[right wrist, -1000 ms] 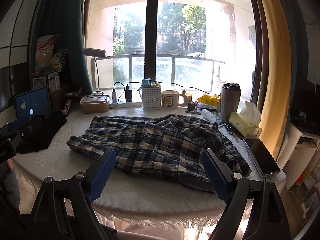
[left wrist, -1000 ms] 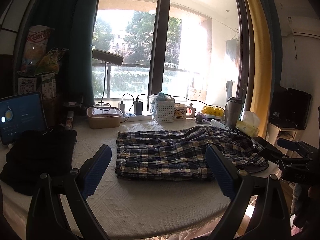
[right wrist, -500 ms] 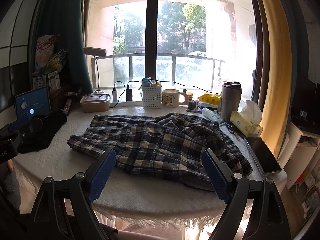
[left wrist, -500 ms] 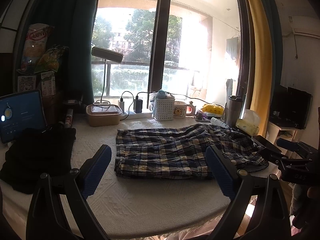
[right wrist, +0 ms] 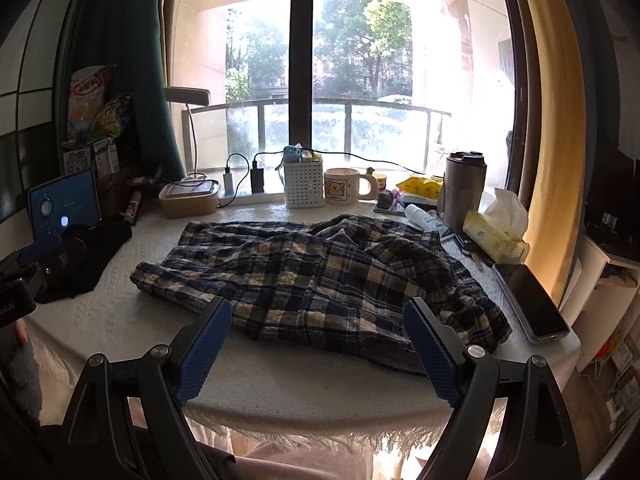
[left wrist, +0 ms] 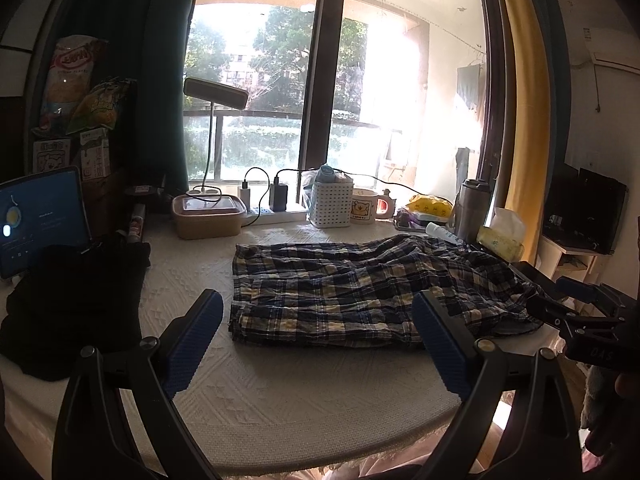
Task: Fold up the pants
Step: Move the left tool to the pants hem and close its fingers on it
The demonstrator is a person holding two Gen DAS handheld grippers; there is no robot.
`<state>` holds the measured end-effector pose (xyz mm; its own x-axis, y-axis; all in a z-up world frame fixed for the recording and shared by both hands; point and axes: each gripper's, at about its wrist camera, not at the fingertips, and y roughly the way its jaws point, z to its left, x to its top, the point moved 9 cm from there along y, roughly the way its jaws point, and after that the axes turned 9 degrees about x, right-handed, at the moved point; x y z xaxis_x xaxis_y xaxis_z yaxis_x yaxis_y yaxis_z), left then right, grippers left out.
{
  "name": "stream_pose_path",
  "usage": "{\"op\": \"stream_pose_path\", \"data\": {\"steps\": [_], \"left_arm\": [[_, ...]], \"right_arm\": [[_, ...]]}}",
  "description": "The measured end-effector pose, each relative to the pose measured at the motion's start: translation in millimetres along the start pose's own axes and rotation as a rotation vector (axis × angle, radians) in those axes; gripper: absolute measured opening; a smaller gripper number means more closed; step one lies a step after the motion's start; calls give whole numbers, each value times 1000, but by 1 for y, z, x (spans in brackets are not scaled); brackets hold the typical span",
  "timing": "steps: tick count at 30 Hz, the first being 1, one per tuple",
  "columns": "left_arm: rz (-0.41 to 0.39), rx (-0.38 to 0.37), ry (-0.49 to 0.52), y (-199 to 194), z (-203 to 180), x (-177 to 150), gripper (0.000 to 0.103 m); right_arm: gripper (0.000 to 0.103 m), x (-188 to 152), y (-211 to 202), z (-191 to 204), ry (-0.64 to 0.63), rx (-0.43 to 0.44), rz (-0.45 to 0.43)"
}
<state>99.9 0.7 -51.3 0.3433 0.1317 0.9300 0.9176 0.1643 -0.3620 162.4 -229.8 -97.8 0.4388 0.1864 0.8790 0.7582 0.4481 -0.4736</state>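
Left wrist view shows the plaid pants (left wrist: 360, 288) lying spread across the middle of the table (left wrist: 280, 392), with their straight end at the left and a crumpled, bunched part at the right, close to the table's right edge. The left tool (left wrist: 316, 340) hangs above the near part of the table with its two blue fingers wide apart and nothing between them. In the right wrist view the right tool (right wrist: 318, 344) is also wide open and empty, near the front hem of the pants. To my judgement the folding is at an early stage: the cloth seems doubled lengthwise but is wrinkled, and no tidy fold is made yet. Free room is on the near strip of the table and at the left, between the pants and the black garment (left wrist: 72, 300). On the right the phone (right wrist: 528, 304) and tissue pack (right wrist: 496, 240) lie just beside the cloth, and the far side is crowded with a mug (right wrist: 346, 192), a basket (right wrist: 303, 186) and a steel tumbler (right wrist: 464, 188).
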Motion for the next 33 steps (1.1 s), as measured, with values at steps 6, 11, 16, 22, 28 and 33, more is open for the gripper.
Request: {"op": "stream_pose_path", "data": {"steps": [6,11,16,22,28,33], "left_arm": [[56,33,-5,30,12,-8,95],[91,65,3,57,20,-11,95],[120,77,0,84,23,-1,95],[148,93,24,116,21,17,95],[209,117,43,158,30,30,95],[249,153,76,195,42,40,95]], "right_arm": [[89,-6,20,-17,15,-12,34],[89,-10,46,-35,36,-29,81],[89,-2,71,-51,47,-41,103],[89,14,95,-69,71,-46,116],[89,33,116,-93,75,-52,130],[89,51,138,-128,70,-64,158]]}}
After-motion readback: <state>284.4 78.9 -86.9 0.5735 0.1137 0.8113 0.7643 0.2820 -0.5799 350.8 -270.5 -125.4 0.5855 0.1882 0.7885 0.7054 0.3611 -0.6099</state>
